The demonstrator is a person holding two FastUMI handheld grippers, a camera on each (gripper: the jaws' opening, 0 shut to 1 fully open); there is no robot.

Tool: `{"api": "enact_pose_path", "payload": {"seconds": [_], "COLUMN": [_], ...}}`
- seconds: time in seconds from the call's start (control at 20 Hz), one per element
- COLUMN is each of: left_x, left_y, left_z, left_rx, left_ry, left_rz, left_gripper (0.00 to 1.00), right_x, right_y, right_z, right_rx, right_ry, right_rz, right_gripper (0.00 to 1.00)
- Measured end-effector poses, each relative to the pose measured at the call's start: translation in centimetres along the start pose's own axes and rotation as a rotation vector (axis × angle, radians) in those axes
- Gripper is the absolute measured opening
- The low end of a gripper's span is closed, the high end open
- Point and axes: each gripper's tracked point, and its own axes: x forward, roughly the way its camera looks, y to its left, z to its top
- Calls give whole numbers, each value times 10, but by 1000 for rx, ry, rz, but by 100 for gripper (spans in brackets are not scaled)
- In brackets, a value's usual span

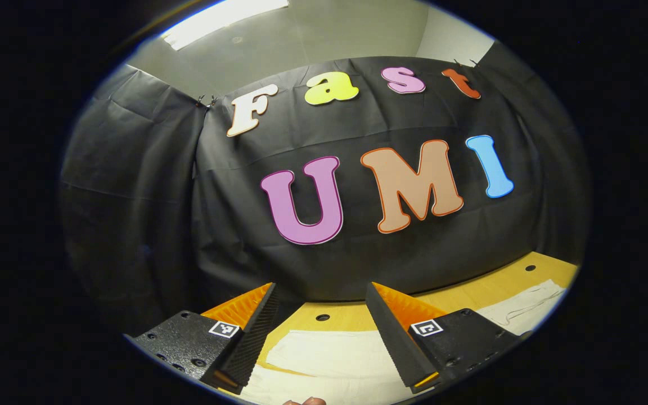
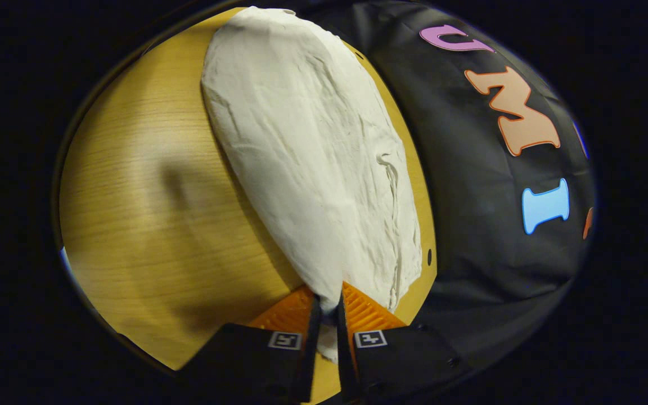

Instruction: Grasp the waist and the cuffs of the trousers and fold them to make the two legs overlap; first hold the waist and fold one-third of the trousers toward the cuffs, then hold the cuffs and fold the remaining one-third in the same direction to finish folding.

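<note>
Between closed fingers of right gripper: pinched edge of white trousers, cloth running away from fingers along wooden table toward far end. Risk: thin pinch may slip if pulled fast, or catch single layer only, so legs would not line up. Left gripper spread wide, holding nothing, raised above trousers lying flat just below and ahead of fingers; more cloth farther right. Risk: left end unheld, fold may drag crooked. Booth wall beyond.
</note>
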Motion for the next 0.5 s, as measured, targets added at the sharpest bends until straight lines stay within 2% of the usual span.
{"api": "enact_pose_path", "payload": {"seconds": [0.05, 0.1, 0.15, 0.25, 0.5], "left_x": [-1, -2, -2, -6, -21], "left_y": [3, 5, 8, 14, 38], "left_z": [-4, -7, -11, -22, -58], "left_rx": [9, 16, 26, 65, 236], "left_ry": [3, 8, 16, 28, 70], "left_rz": [2, 3, 4, 4, 3], "left_gripper": [94, 94, 94, 94, 96], "right_x": [-1, -3, 1, 2, 1], "right_y": [1, 0, 1, -1, 0], "right_z": [-1, -2, -4, -3, -3], "right_rx": [-4, 18, 61, 120, 39], "right_ry": [-1, 4, 15, 27, 24], "right_rz": [-4, 0, 14, 32, -8], "right_gripper": [16, 19, 10, 10, 10]}}
